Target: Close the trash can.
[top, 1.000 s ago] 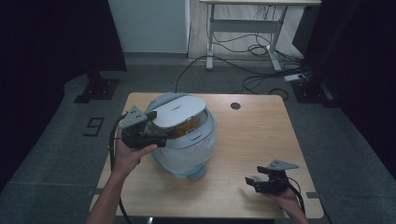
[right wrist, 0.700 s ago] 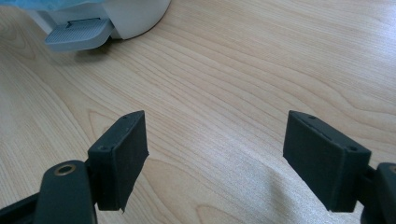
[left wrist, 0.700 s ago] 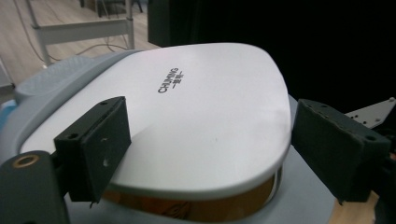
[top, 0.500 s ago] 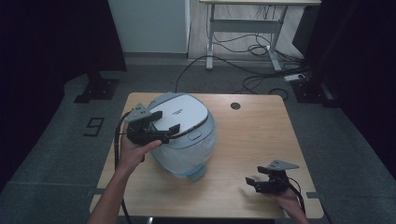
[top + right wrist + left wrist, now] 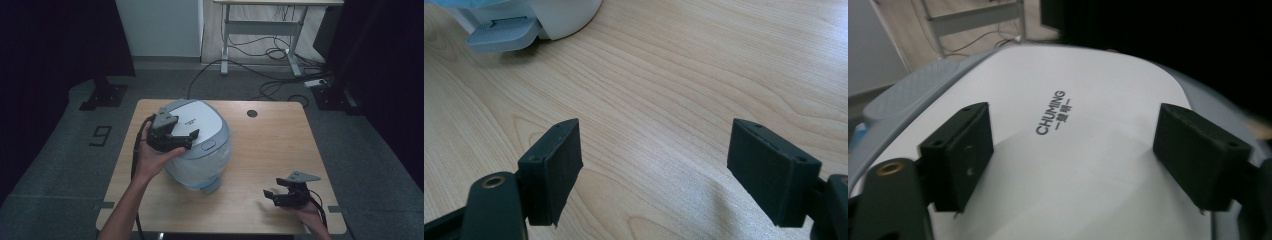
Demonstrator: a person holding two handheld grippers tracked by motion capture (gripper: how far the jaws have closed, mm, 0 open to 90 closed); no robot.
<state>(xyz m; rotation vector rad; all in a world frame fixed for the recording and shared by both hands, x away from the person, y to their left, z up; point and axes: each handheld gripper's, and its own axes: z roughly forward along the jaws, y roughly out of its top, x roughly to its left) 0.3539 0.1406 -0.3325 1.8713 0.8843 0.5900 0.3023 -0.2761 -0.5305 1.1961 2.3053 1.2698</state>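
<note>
Looks like the lid-closing step on the round white-and-pale-blue plastic rice cooker point(image 5: 197, 142): the left gripper point(image 5: 192, 140) hovers over its lid with jaws wide, just closing slightly on nothing, the right gripper point(image 5: 268, 196) rests released on the light wooden table point(image 5: 280, 145), so next up is probably pressing down to latch.

a: where's the left hand-held gripper point(image 5: 186, 140)?

b: raised at the left of the high view, gripped from beneath by the left hand point(image 5: 152, 157), forearm running in from the bottom edge. its cable loops down past the wrist.

a: and its jaws?

b: wide apart, nothing pinched between the pads point(image 5: 960, 155). they have just been closing a little, yet a broad gap remains.

a: the right hand-held gripper point(image 5: 271, 196)?

b: low at the right, near the bottom edge, held by the right hand point(image 5: 305, 210). it points leftward, grey three-cornered plate on top.

a: its jaws?

b: spread wide as well, pads point(image 5: 551, 165) clear of each other, nothing between them.
</note>
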